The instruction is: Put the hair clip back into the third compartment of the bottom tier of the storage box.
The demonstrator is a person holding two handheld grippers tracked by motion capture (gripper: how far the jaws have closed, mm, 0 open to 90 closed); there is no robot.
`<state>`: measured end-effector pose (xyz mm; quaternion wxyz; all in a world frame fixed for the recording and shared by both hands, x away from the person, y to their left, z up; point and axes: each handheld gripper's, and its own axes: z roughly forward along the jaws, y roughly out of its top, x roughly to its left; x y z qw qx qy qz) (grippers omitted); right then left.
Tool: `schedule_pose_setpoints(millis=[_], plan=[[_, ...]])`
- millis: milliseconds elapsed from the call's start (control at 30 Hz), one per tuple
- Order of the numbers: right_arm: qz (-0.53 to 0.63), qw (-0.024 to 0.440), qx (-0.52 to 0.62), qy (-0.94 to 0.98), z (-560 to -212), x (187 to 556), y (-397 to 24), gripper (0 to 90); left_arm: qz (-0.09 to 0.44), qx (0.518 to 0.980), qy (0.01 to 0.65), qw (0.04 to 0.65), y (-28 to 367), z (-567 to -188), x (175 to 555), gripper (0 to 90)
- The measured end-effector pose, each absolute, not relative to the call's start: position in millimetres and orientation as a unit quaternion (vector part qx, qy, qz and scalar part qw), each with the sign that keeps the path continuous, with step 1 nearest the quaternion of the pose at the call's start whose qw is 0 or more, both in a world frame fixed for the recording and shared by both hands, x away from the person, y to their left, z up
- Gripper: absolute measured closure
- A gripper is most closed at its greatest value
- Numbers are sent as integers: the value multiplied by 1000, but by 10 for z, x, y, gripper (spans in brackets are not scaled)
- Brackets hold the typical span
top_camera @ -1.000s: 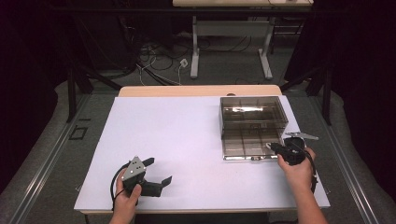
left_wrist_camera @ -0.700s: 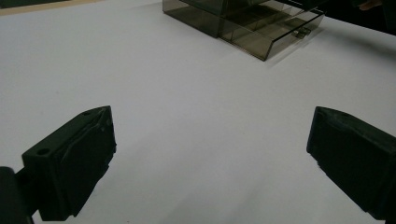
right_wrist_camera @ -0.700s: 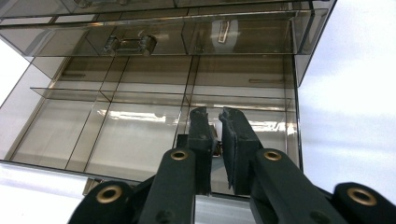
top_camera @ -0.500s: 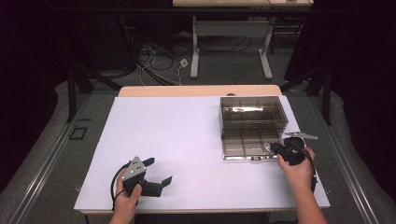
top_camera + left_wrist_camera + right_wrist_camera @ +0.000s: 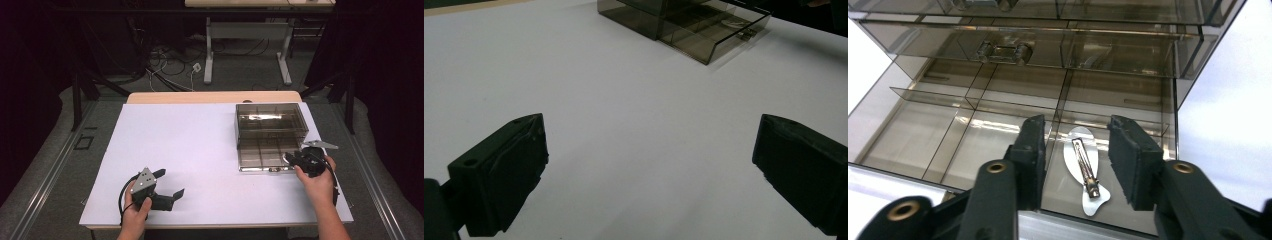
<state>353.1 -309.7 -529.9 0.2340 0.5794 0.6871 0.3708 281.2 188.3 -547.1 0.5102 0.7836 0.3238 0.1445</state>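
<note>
Two black jaws of your right gripper (image 5: 1075, 150) have just been opening, and they now stand partly apart on either side of the hair clip (image 5: 1084, 171) without pressing on it, so I judge that the step in hand is the release of the clip into the drawer (image 5: 265, 150). The clip lies flat on the drawer floor, in the front compartment near the drawer's right front corner, and this drawer is pulled out of the smoky box (image 5: 269, 120) that stands at the right side of the table (image 5: 200, 145). In the right gripper view its long axis runs from the drawer's front toward the back, slightly tilted; the wider white end points to the front, the rounded end to the back. Next you would need to lift the jaws straight out, without touching the clip, and then push the drawer shut. Your left gripper (image 5: 169, 185) rests near the front left corner of the table, with jaws wide and empty.
</note>
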Motion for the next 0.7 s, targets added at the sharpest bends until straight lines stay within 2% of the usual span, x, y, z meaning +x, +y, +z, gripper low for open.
schedule_pose_setpoints(millis=[267,700], plan=[[390,232,566,688,-5219,3519,-3059,503,144,784,324,510,1883,-5470,2810,15],[409,258,535,693,-5138,3505,-3033,412,144,784,324,510,1881,-5471,2809,15]])
